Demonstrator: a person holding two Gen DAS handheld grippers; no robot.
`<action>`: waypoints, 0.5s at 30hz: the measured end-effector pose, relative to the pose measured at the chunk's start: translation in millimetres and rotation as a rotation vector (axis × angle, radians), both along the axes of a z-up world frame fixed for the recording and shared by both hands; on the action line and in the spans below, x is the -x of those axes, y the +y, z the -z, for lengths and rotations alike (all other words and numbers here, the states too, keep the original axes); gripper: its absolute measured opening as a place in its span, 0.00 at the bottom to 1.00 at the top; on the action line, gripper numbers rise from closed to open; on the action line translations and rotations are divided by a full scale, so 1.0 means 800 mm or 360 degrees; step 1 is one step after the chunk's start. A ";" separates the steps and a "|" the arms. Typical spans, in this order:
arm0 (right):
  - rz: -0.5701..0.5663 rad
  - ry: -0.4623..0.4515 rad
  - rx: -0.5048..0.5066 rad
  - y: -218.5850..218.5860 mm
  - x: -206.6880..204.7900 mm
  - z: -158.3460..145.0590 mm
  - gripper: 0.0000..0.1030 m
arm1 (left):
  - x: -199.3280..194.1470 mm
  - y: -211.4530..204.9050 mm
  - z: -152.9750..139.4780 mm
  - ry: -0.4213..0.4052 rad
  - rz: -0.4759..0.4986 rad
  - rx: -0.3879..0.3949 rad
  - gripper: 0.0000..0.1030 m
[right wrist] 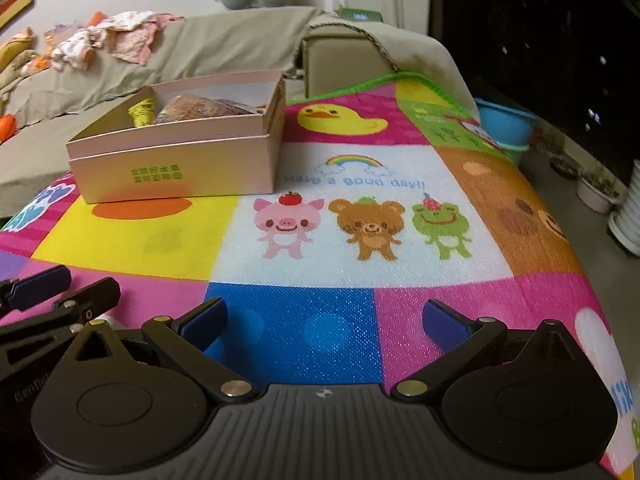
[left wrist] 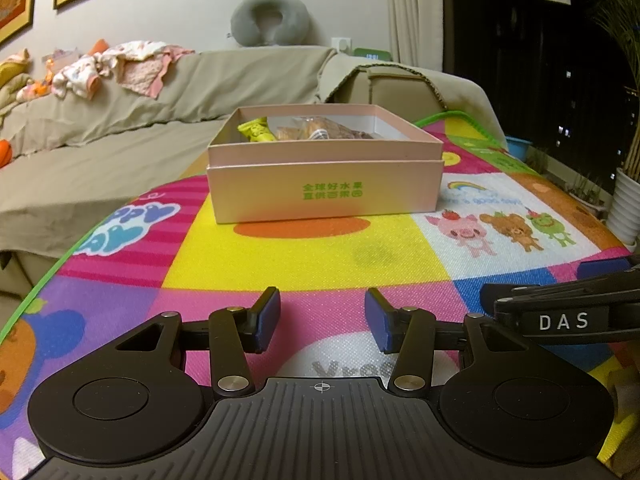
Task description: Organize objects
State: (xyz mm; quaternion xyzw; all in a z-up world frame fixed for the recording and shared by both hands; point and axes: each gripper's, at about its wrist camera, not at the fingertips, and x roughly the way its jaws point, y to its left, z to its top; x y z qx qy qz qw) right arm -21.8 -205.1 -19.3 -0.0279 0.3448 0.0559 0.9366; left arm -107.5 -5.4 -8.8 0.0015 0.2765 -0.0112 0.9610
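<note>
A pink cardboard box [left wrist: 325, 190] with green print stands on the colourful cartoon mat [left wrist: 280, 264]. It holds a yellow-green snack packet [left wrist: 258, 131] and several clear-wrapped brown pastries [left wrist: 316, 130]. My left gripper [left wrist: 323, 318] is open and empty, low over the mat in front of the box. In the right wrist view the box [right wrist: 176, 172] is at the upper left, with the packet [right wrist: 142, 112] and pastries [right wrist: 200, 109] inside. My right gripper [right wrist: 325, 322] is wide open and empty, over the mat's [right wrist: 344, 208] blue square, right of the left gripper.
A beige covered sofa [left wrist: 132, 96] with loose clothes [left wrist: 120, 68] and a grey neck pillow [left wrist: 269, 20] stands behind the mat. Blue basins [right wrist: 505, 122] and white plant pots [right wrist: 628, 220] stand on the floor at the right, by the dark window.
</note>
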 end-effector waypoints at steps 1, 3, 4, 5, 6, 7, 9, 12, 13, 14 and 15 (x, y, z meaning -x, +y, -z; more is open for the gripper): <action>-0.0025 0.0000 0.0001 -0.002 -0.001 0.000 1.00 | 0.000 0.000 0.000 0.0000 0.0000 0.0000 0.50; -0.0062 0.0008 -0.0005 -0.005 -0.005 -0.001 1.00 | 0.000 0.000 0.000 0.0001 -0.0001 0.0003 0.50; -0.0071 0.0007 -0.0004 -0.005 -0.005 -0.001 1.00 | 0.000 0.001 0.000 0.0002 -0.0002 0.0006 0.51; -0.0078 0.0004 -0.0001 -0.005 -0.005 -0.001 1.00 | -0.001 0.000 0.000 0.0002 -0.0003 0.0007 0.51; -0.0082 -0.0001 0.0001 -0.004 -0.004 0.000 1.00 | -0.001 0.000 0.000 0.0003 -0.0004 0.0007 0.51; -0.0085 -0.0007 0.0002 -0.004 -0.004 0.000 1.00 | -0.001 0.000 0.000 0.0003 -0.0005 0.0009 0.51; -0.0095 -0.0021 -0.0008 -0.005 -0.003 0.001 1.00 | -0.001 0.000 -0.001 0.0003 -0.0006 0.0012 0.51; -0.0097 -0.0044 -0.0004 -0.004 -0.002 0.003 1.00 | -0.001 0.000 0.000 0.0002 -0.0006 0.0009 0.50; -0.0095 -0.0057 -0.0004 -0.003 -0.002 0.003 1.00 | -0.001 0.000 0.000 0.0002 -0.0006 0.0012 0.50; -0.0093 -0.0074 -0.0007 -0.002 -0.003 0.004 1.00 | -0.001 0.000 -0.001 0.0003 -0.0006 0.0013 0.50; -0.0094 -0.0098 -0.0012 -0.002 -0.003 0.006 1.00 | 0.000 0.001 0.000 0.0002 -0.0007 0.0018 0.50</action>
